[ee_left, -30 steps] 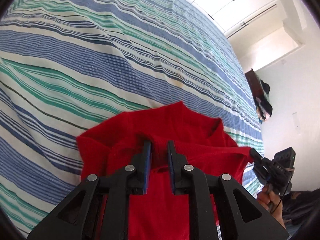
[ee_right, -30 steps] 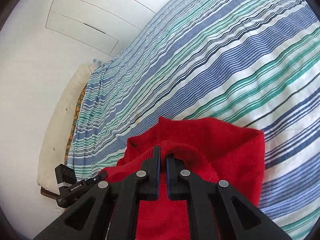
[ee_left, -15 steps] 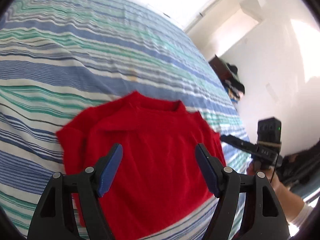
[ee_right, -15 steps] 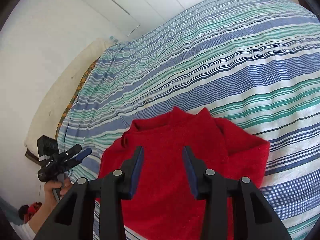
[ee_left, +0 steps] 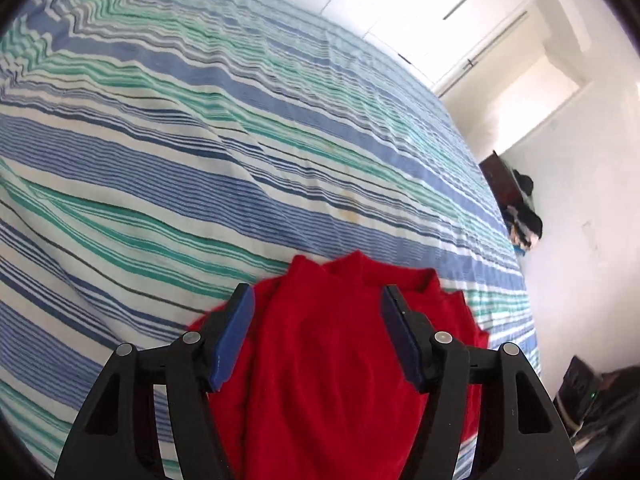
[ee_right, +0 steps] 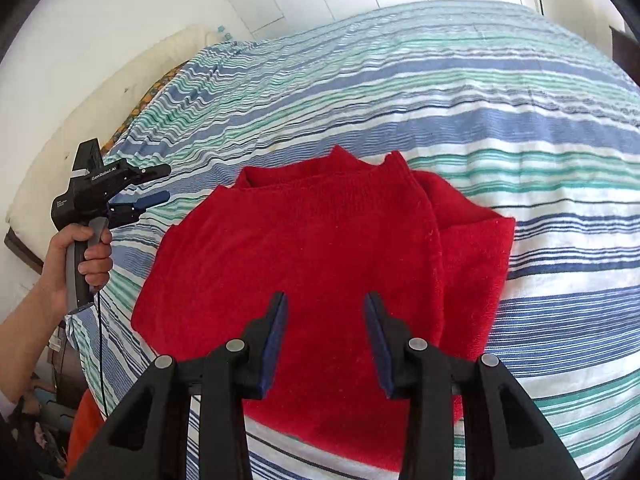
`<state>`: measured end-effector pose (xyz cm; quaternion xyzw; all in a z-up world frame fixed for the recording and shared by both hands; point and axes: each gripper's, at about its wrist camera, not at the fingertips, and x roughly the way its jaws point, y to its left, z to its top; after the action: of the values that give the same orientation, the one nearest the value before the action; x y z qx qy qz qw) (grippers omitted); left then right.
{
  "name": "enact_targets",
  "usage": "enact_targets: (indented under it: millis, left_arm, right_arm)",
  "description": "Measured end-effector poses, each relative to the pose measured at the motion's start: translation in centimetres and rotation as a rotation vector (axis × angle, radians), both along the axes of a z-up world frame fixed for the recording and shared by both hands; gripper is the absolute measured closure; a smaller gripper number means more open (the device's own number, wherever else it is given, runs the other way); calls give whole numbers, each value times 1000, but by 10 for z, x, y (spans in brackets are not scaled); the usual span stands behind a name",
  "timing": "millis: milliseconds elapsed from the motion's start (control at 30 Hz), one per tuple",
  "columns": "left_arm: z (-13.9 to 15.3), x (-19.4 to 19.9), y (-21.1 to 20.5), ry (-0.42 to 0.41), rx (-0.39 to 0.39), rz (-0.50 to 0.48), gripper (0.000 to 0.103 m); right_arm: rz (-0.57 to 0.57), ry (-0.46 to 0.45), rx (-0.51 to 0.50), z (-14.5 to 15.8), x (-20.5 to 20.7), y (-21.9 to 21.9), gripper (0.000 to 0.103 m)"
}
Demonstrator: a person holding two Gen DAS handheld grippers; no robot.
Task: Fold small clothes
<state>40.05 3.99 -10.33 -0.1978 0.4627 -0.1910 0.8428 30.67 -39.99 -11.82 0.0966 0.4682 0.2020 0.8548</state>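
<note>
striped bedsheet point(ee_right: 500, 128) carries the folded red sweater point(ee_right: 320, 248); left gripper point(ee_left: 318, 336) and right gripper point(ee_right: 324, 340) are both apart, empty. risk: a one-layer pinch may undo the fold.

A wide bed point(ee_left: 240, 128) fills the room, covered by a sheet striped in blue, green and white. White wardrobe doors point(ee_left: 420, 4) stand behind it in bright daylight. A cream mattress edge point(ee_right: 80, 120) shows against the white wall point(ee_right: 100, 12).
</note>
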Motion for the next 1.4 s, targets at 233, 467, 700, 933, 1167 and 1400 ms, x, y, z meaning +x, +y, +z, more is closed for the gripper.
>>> enact_targets:
  millis: [233, 467, 700, 933, 1167, 1400]
  left_arm:
    - [-74, -98, -19, 127, 189, -159, 54]
    - [-26, -145, 3, -15, 107, -1, 13]
    - [-46, -175, 4, 68, 213, 73, 27]
    - [-52, -200, 21, -2, 285, 189, 5]
    - [-101, -217, -5, -80, 467, 82, 1]
    - [-104, -217, -6, -99, 460, 84, 1]
  right_arm:
    - [117, 55, -220, -51, -48, 5, 68]
    - [87, -69, -176, -5, -69, -3, 63]
    - [-9, 46, -157, -57, -64, -13, 57]
    - [-3, -87, -168, -9, -114, 0, 30]
    - [-222, -22, -130, -69, -166, -15, 17]
    - [-143, -77, -239, -76, -163, 3, 7]
